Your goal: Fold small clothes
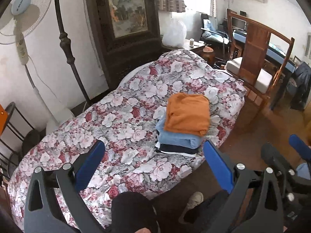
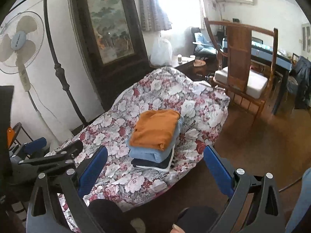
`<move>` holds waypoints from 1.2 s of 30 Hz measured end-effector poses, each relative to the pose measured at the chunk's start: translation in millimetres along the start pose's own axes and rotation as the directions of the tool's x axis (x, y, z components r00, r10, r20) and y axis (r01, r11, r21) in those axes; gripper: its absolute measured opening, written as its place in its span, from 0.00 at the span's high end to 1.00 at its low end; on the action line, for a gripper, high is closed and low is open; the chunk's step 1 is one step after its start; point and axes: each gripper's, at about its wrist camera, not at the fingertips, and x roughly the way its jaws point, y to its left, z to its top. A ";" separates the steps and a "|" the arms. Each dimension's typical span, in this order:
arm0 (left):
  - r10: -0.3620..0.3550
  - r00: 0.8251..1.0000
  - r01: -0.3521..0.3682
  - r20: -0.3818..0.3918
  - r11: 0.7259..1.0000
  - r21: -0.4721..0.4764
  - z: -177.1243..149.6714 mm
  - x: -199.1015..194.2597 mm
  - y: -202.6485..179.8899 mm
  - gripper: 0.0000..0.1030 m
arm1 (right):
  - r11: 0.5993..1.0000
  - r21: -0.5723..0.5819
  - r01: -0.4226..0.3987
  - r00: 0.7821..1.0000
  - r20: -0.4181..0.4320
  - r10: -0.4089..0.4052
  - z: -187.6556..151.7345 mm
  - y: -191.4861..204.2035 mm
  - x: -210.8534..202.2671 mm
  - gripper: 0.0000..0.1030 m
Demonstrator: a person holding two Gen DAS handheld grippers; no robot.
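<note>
A stack of folded clothes sits on the floral bed cover, near its right edge. An orange garment lies on top, a light blue one under it, and dark and white pieces at the bottom. My left gripper hangs open well above and in front of the stack, holding nothing. My right gripper is open too, raised in front of the stack and empty. Each gripper shows at the edge of the other's view.
A standing fan and a dark metal post stand left of the bed. A framed painting leans behind it. A wooden chair stands right of the bed on brown floor. The person's knees and shoe are below.
</note>
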 end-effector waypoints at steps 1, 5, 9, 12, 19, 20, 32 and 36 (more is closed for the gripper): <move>-0.004 1.000 0.004 0.003 1.000 0.003 0.1 -2.9 -0.7 0.04 | 1.000 -0.007 0.001 1.000 0.007 -0.001 0.9 0.8 -3.6 0.03; 0.002 1.000 -0.002 0.005 1.000 -0.006 0.7 -15.9 0.8 0.04 | 1.000 -0.022 -0.007 0.999 0.039 0.008 1.5 5.5 -20.3 0.03; 0.010 1.000 -0.010 0.018 1.000 -0.006 0.5 -26.6 1.7 0.04 | 1.000 -0.024 -0.015 0.998 0.057 0.017 2.0 7.1 -29.7 0.03; 0.001 1.000 -0.001 0.028 1.000 -0.008 0.0 -30.8 2.3 0.04 | 1.000 -0.024 -0.017 0.998 0.064 0.018 1.2 7.2 -35.1 0.03; 0.016 0.999 -0.016 0.038 1.000 -0.008 -0.9 -32.5 0.9 0.04 | 0.999 -0.029 -0.016 0.999 0.046 0.017 -0.3 4.4 -32.0 0.04; 0.020 0.999 -0.020 0.039 1.000 -0.008 -0.6 -31.8 0.9 0.04 | 0.999 -0.029 -0.017 0.999 0.043 0.018 0.0 4.2 -31.0 0.04; 0.047 0.998 -0.047 0.032 0.999 0.003 4.4 -21.3 -1.8 0.04 | 1.000 -0.026 -0.016 0.999 0.033 0.016 3.0 0.9 -25.4 0.03; 0.038 0.999 -0.038 0.023 0.999 0.000 5.1 -16.6 -3.2 0.04 | 1.000 -0.026 -0.017 0.999 0.033 0.018 4.4 -0.5 -23.9 0.03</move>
